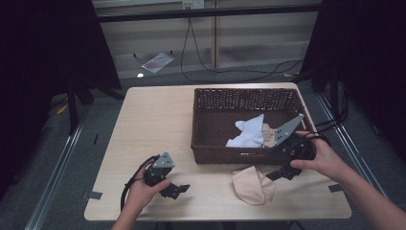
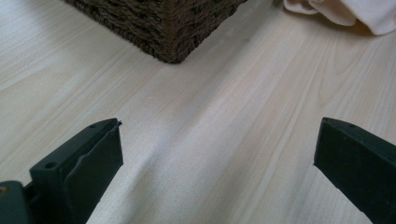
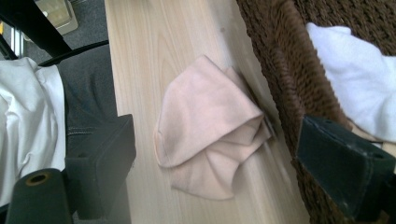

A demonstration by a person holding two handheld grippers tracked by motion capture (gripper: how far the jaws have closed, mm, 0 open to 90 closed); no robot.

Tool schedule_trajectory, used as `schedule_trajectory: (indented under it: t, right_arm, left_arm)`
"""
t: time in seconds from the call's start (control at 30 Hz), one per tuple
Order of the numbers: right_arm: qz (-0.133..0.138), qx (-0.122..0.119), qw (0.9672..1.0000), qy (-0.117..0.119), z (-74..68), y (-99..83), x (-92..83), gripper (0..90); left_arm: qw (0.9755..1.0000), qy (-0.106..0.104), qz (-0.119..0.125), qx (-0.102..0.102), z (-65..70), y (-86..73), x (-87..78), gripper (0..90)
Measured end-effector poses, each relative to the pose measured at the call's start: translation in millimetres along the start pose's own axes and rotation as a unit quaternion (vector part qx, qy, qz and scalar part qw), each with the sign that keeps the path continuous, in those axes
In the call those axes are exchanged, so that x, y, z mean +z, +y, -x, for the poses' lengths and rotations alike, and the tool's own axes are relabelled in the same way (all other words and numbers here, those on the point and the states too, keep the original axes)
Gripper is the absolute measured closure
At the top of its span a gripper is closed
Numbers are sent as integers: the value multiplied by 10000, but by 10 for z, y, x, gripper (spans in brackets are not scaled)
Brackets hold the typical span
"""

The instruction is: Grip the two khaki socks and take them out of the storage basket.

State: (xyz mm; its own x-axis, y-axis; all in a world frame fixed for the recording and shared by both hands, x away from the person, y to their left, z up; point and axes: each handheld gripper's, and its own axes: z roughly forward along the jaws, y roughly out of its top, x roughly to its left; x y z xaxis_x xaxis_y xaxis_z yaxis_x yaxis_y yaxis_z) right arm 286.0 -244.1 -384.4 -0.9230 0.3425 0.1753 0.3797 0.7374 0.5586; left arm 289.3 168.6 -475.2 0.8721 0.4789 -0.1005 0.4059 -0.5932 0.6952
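Hovering right tongs (image 1: 283, 173), jaws wide, empty, beside pink cloth (image 1: 253, 184) on counter (image 1: 153, 120) near basket (image 1: 206, 143). Soft, light, limp; pinch bunched fold. Left tongs (image 1: 174, 190) open, empty.

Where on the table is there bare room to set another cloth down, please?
The light wooden table is bare left of the dark woven wicker basket, back to its far edge. It is crowded in front of the basket, where the crumpled peach cloth lies between the left tool and the right tool.
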Motion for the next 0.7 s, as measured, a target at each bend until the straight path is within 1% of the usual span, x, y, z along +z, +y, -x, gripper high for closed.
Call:
schedule_trajectory:
  t: [0.13, 0.17, 0.23, 0.3, 0.33, 0.37, 0.43, 0.5, 0.6, 0.7]
  right_arm:
    - [43, -1, 10000, -52, 0, -105, 10, 103]
    - [58, -34, 10000, -25, -1, -132, 20, 102]
    - [82, -24, 10000, -20, -13, -184, 40, 99]
    - [89, -38, 9999, -52, -25, -231, 63, 97]
    - [114, -43, 9999, -36, -29, -256, 75, 96]
    - [145, 11, 9999, -26, -36, -282, 83, 94]
    - [214, 36, 9998, 0, -38, -334, 105, 86]
    - [201, 60, 9997, -85, -41, -384, 126, 86]
    - [229, 97, 9996, -120, -46, -447, 155, 84]
    - [325, 132, 9993, -153, -43, -490, 179, 83]
  left_arm:
    - [10000, -12, 1, 20, -2, 0, 4, 10]
    - [10000, -15, 3, 19, 1, 0, 6, 10]
    - [10000, -19, -3, 23, 3, 1, 8, 10]
    - [10000, -9, 10, 10, 3, 2, 9, 10]
    - [10000, -2, -21, 18, 1, 3, 6, 10]
    - [10000, -19, 9, 0, 2, 1, 8, 10]
    - [10000, -22, -2, 14, 0, 1, 6, 10]
    - [10000, 6, -15, 3, 5, 1, 10, 10]
    - [10000, -3, -31, 10, 5, 3, 11, 10]
    - [10000, -14, -5, 18, 0, 5, 13, 10]
